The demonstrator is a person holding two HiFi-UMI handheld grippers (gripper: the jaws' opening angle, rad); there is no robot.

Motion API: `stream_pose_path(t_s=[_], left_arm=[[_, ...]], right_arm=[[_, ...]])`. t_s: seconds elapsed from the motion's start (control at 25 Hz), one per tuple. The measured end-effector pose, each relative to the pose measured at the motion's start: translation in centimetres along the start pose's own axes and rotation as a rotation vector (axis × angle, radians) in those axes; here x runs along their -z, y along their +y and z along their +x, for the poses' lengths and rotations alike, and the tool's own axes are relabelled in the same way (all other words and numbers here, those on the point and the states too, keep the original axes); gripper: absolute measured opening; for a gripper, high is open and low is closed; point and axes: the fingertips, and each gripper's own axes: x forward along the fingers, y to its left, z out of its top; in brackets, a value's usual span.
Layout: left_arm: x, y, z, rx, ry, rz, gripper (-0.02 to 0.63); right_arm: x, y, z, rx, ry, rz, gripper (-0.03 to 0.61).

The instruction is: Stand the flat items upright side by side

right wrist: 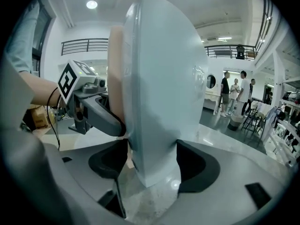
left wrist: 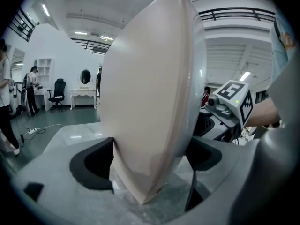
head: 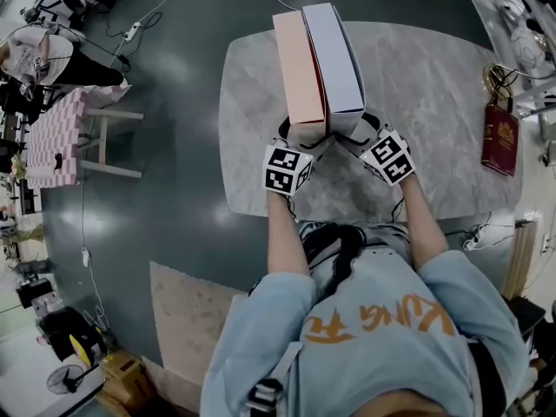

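A: Where do the two flat boxes stand now?

B: Both stand upright on the marble table (head: 434,102), near its middle. The pink box (head: 298,68) is the one toward the table's left side, and the pale blue box (head: 334,55) is the one toward its right side. Their broad faces touch, as far as I can see, along the whole height.

A: And the grippers?

B: Both are low over the table, at the foot of the boxes, on the side of the table's near edge. The left gripper (left wrist: 150,163) has its jaws spread wide, with the lower end of the pink box between them, and the pads do not squeeze it. The right gripper (right wrist: 152,163) is closed on the pale blue box, one pad on each broad face, just above the tabletop.

A: Is something else on the table?

B: A dark red flat item (head: 499,139) lies at the table's right edge, well apart from the boxes. Some people (right wrist: 233,97) stand on the floor beyond the table.
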Motion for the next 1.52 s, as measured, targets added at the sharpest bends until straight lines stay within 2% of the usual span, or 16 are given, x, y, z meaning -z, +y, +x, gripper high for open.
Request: stream_pose_path(t_s=[0.2, 0.52, 0.72, 0.8, 0.84, 0.88, 1.0, 1.24, 1.4, 1.52], left_arm=[[0.0, 0.6, 0.7, 0.048, -0.009, -0.005, 0.515], [-0.5, 1.1, 1.2, 0.106, -0.029, -0.012, 0.523], [1.1, 1.5, 0.1, 0.157, 0.035, 0.007, 0.522], [2.2, 2.2, -0.6, 0.158, 0.066, 0.013, 0.502], [2.7, 2.5, -0.9, 0.158, 0.072, 0.008, 0.464], [3.0, 2.7, -1.1, 0.163, 0.072, 0.001, 0.431], [3.2, 2.5, -1.0, 0.182, 0.061, 0.008, 0.396], [2.8, 2.7, -0.4, 0.182, 0.085, 0.073, 0.383], [2.6, 2.7, 0.5, 0.175, 0.087, 0.057, 0.387], [2.7, 3.0, 0.3, 0.16, 0.078, 0.006, 0.397]], right_arm=[[0.2, -0.4, 0.4, 0.018, 0.028, -0.006, 0.327], [0.0, -0.8, 0.8, 0.067, 0.059, 0.058, 0.328], [0.2, -0.7, 1.4, 0.117, 0.067, 0.116, 0.331], [0.1, -0.4, 1.6, 0.146, 0.072, 0.141, 0.33], [0.0, -0.3, 1.7, 0.159, 0.076, 0.151, 0.328], [0.1, -0.2, 1.8, 0.17, 0.079, 0.16, 0.326], [0.0, 0.0, 1.9, 0.204, 0.084, 0.18, 0.316], [-0.2, 0.4, 1.7, 0.261, 0.108, 0.205, 0.308], [0.2, 0.2, 1.5, 0.306, 0.135, 0.213, 0.31], [0.2, 0.1, 1.0, 0.36, 0.129, 0.248, 0.308]])
